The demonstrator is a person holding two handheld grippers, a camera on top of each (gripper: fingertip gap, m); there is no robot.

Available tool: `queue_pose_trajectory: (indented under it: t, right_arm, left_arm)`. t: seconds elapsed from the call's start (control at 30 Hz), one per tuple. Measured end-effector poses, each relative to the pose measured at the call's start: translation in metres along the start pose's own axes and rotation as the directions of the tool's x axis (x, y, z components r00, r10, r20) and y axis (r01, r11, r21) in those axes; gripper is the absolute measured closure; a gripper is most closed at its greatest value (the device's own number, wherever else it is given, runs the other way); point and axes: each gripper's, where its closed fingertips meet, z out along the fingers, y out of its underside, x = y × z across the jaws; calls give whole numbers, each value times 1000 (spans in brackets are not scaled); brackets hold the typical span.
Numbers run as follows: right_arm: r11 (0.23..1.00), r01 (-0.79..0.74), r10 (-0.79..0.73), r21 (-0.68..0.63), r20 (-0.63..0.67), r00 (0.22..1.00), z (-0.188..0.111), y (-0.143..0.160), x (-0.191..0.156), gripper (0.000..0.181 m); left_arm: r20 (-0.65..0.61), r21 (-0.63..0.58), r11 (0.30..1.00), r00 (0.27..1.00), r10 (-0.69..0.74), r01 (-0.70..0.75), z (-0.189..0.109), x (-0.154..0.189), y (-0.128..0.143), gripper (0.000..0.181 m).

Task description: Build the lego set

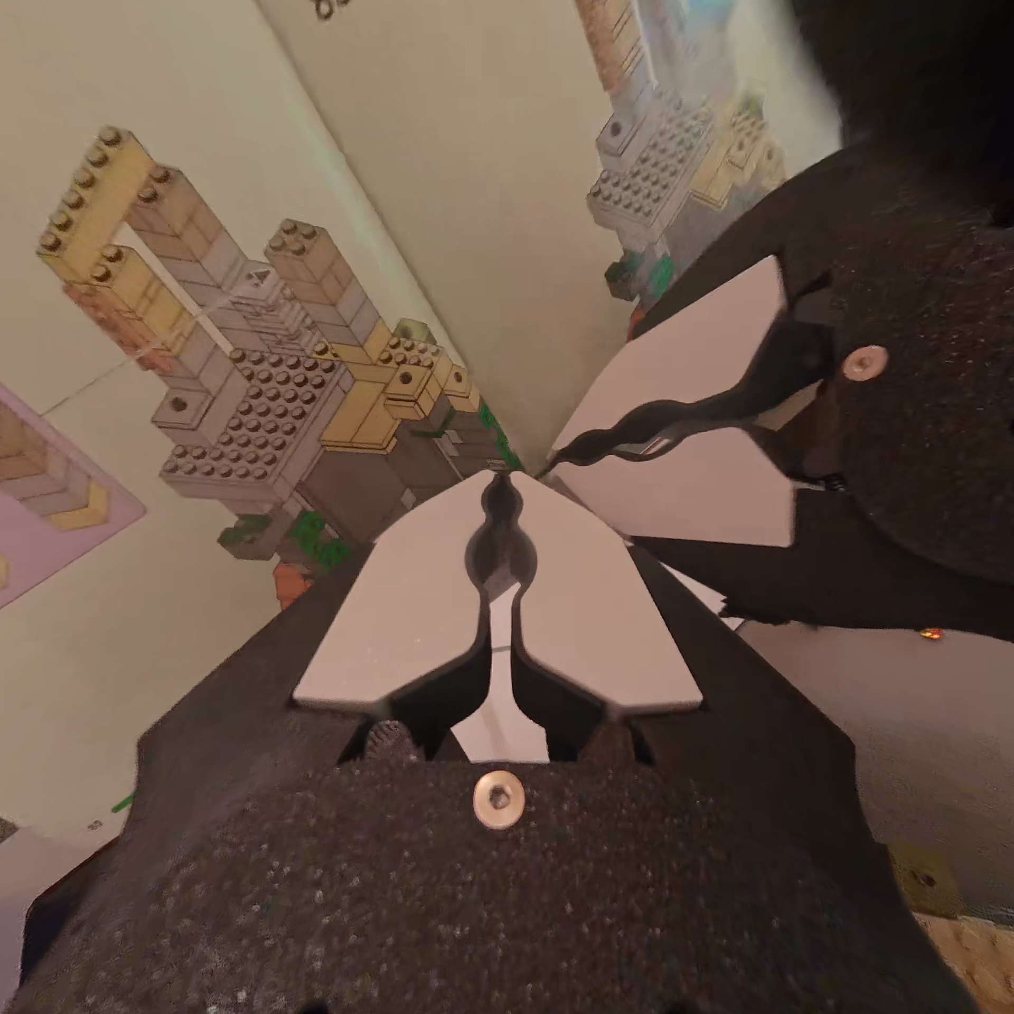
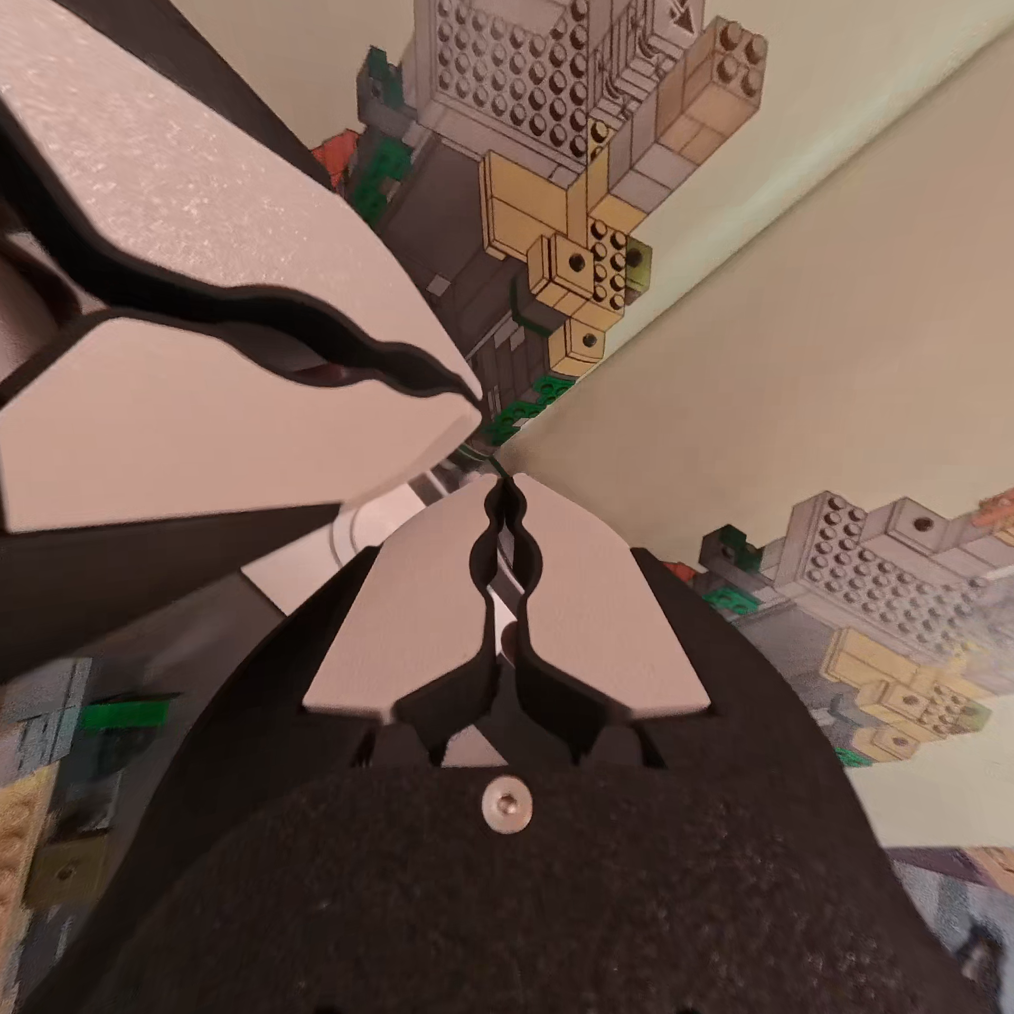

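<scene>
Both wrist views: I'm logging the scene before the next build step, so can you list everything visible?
instruction booklet: one, cream pages printed with grey, tan and green brick models, open under both grippers.
green piece: one, thin, at the meeting gripper tips; too small to identify.
lego build: one, grey, green and tan, blurred at the right wrist view's lower left.
wooden surface: one, pale, lower right corner of the left wrist view.
left gripper: one, black with white fingers, shut.
right gripper: one, same colours, shut, tip to tip with the left.
</scene>
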Motion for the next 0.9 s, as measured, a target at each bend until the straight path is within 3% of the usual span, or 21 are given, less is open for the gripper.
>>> queue_pose_trajectory:
  t: [0.13,0.37,0.63,0.9]
  right_arm:
    - [1000,1,-1,-5,-10,1000,-4,6,9,181]
    - [995,-95,95,7,-23,995,-19,32,35,181]
    - [955,-275,287,110,-122,950,-44,78,87,181]
    - [944,-295,317,150,-148,937,-48,80,82,181]
  left_arm:
    - [35,-68,998,999,13,-10,4,-12,11,181]
    - [92,-85,996,995,-31,39,-11,-42,31,181]
    - [213,-10,984,961,-174,181,-39,-91,62,181]
    - [247,44,974,943,-224,220,-44,-91,68,181]
